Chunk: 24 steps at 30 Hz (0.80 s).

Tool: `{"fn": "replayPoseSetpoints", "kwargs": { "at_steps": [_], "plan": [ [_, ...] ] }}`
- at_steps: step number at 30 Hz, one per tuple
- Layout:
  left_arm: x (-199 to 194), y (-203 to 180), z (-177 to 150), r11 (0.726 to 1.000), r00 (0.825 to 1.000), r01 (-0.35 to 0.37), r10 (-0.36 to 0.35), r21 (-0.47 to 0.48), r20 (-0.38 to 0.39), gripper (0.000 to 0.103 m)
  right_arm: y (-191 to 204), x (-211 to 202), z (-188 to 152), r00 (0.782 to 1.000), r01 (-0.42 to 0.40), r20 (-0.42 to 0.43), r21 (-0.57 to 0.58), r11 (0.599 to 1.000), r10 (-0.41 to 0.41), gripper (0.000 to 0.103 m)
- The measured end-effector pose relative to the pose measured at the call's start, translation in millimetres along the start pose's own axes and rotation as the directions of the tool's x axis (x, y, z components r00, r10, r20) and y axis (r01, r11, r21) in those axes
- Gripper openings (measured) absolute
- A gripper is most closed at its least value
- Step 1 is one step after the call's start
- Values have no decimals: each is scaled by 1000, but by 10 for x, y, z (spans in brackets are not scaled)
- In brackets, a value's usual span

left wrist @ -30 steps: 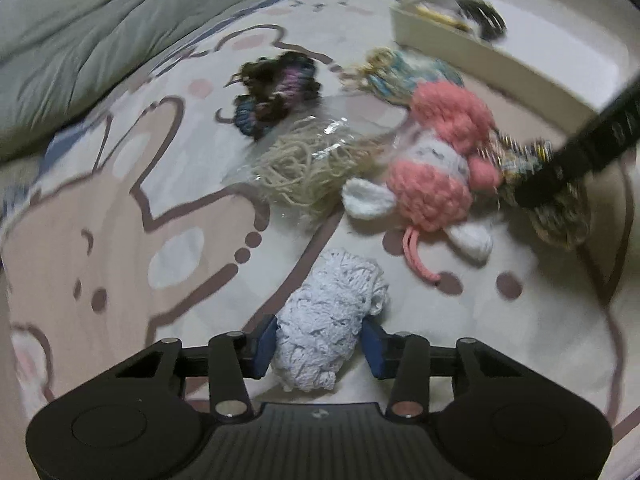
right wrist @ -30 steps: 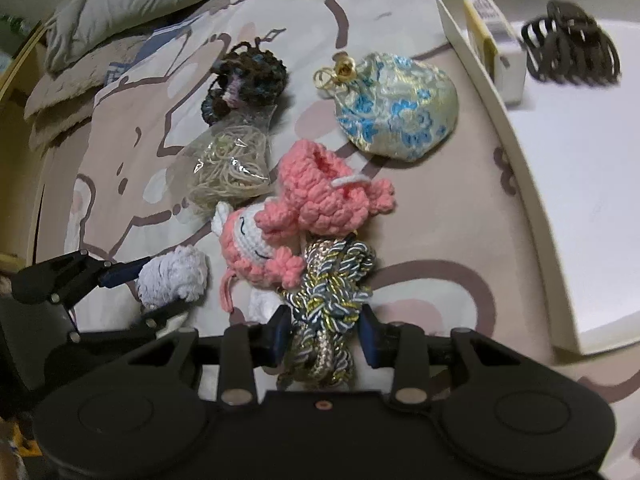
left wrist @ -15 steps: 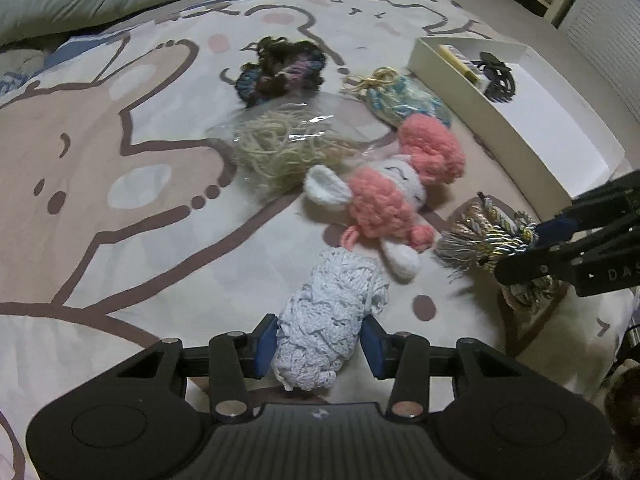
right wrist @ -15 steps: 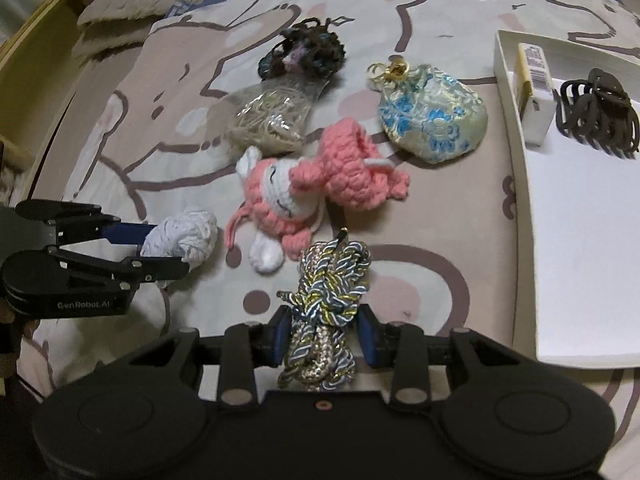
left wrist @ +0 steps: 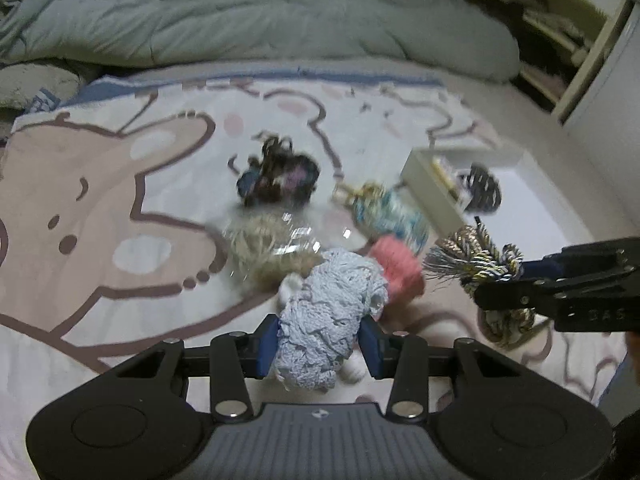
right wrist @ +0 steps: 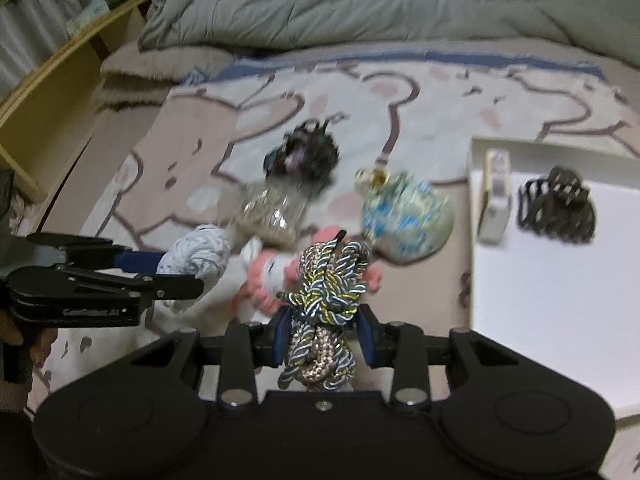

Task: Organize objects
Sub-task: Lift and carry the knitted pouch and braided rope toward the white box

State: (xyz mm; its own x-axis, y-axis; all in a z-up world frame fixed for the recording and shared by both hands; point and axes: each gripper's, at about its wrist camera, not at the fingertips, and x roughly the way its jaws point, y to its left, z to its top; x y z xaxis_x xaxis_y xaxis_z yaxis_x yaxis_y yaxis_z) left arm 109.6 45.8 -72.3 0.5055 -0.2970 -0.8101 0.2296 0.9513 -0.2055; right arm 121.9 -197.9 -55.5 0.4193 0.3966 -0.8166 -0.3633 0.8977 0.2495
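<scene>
Left wrist view: left gripper (left wrist: 320,340) was clamped on a pale blue yarn bundle (left wrist: 328,316), both blue pads (left wrist: 267,340) pressed against its sides; bundle was held above the blanket (left wrist: 120,200), covering part of the pink toy (left wrist: 396,272) behind it; right gripper (left wrist: 500,280) entered from the right edge, closed on a braided cord (left wrist: 472,258) whose frayed end pointed left; beyond lay a clear bag of beige string (left wrist: 268,248), a dark scrunchie (left wrist: 280,178) and a blue pouch (left wrist: 388,210), all blurred; white tray (left wrist: 428,184) sat right of the pouch, a dark hair clip (left wrist: 482,192) inside it; grey duvet (left wrist: 260,12) was bunched along the far side.

Right wrist view: right gripper (right wrist: 324,340) gripped the cord (right wrist: 328,292) between its pads, the cord's loops rising ahead and hanging below; left gripper (right wrist: 188,268) showed at the left with the yarn (right wrist: 200,252) in it; toy (right wrist: 272,280) lay on the blanket (right wrist: 180,140) between the two, partly hidden by the cord; pouch (right wrist: 408,220) lay just left of the tray (right wrist: 560,280); tray held the clip (right wrist: 556,208) and a small box (right wrist: 496,196) against its left wall; bag (right wrist: 272,216) and scrunchie (right wrist: 304,156) lay touching, farther back.
</scene>
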Motion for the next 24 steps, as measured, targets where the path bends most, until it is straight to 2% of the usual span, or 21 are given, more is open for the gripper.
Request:
{"fn": "replayPoseSetpoints", "kwargs": {
  "at_steps": [10,24],
  "plan": [
    [-160,-308,139,998,993,-1,8,-60,117,44,-95,-300,136,987,46,158,-15,999,-43,36],
    [-386,-605,313,990,968,37,-1,-139,252,44,-249,-799,180,938,76,343,-39,996,-58,36]
  ]
}}
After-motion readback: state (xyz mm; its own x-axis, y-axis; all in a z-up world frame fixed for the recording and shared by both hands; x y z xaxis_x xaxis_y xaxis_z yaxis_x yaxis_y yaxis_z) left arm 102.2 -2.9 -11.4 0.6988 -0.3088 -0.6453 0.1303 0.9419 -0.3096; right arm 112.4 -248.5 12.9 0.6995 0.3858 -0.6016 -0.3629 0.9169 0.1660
